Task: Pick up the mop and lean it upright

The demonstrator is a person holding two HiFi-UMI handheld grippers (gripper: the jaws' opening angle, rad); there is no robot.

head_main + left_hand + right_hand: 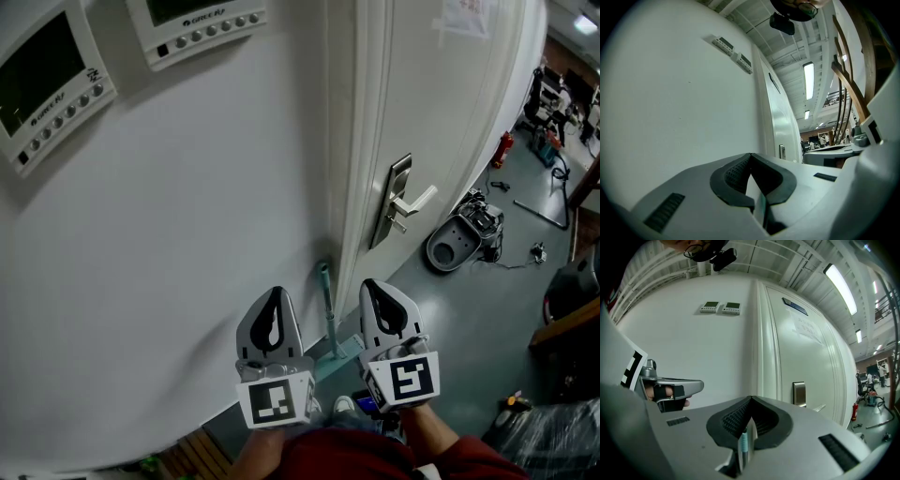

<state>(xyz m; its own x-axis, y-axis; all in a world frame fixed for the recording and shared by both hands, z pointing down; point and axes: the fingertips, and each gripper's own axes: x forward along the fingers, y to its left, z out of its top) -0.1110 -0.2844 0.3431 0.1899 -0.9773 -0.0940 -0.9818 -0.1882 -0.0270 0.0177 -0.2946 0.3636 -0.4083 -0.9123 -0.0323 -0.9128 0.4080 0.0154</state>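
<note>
The mop stands with its teal handle (328,314) upright against the white wall beside the door frame, and its pale head (339,354) rests on the floor. Neither gripper touches it. My left gripper (274,295) hangs level just left of the handle, my right gripper (380,286) just right of it. In the left gripper view the left gripper's (750,155) dark pads meet at the tip with nothing held. In the right gripper view the right gripper (751,398) is also shut and empty; a strip of teal handle (743,441) shows below its jaws.
A white door with a silver lever handle (405,202) is right of the mop. Two wall control panels (52,80) (197,23) sit high on the wall. A grey round machine (457,244) and a red extinguisher (503,148) are on the floor beyond. Wooden slats (192,455) lie at bottom left.
</note>
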